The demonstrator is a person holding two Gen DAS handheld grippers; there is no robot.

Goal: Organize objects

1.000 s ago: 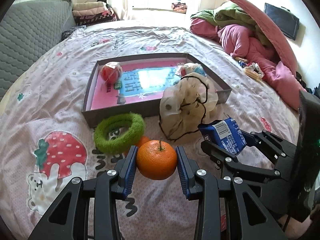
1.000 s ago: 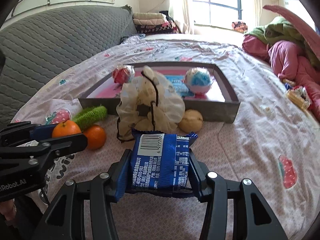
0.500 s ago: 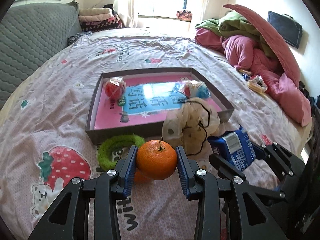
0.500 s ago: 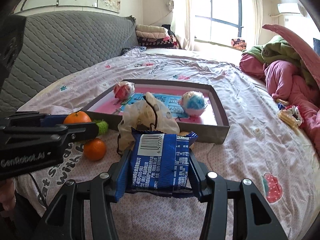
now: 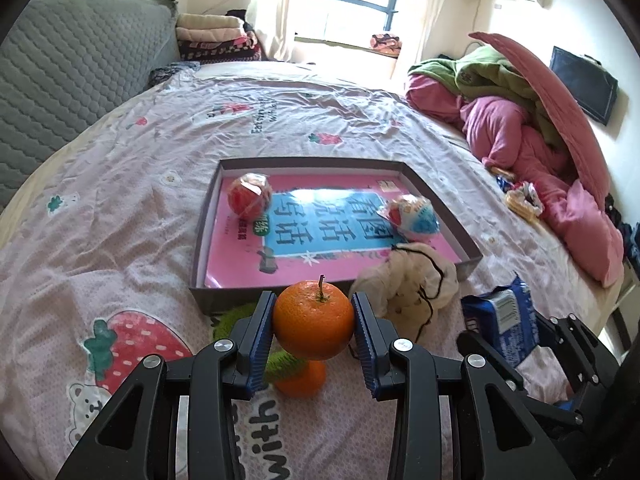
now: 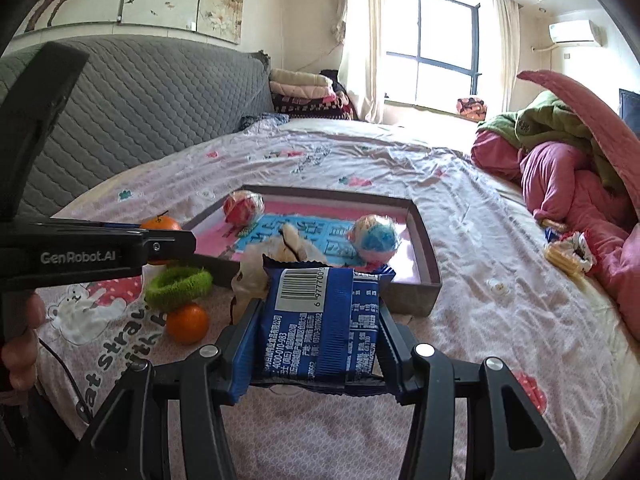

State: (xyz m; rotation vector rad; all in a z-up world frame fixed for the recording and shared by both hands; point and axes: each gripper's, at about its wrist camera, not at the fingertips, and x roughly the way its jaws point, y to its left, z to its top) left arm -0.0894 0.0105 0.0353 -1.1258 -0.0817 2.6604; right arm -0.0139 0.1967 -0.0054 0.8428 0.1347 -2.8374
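Clamping an orange at lower centre of the left wrist view below the grey tray, the left gripper held it aloft, while in the right wrist view the right gripper pinched a blue snack packet at centre.

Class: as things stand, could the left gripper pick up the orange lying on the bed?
Probably not yet. The left gripper is already shut on another orange, so its jaws are full. The loose orange lies uncovered beside the green ring; nothing else blocks it.
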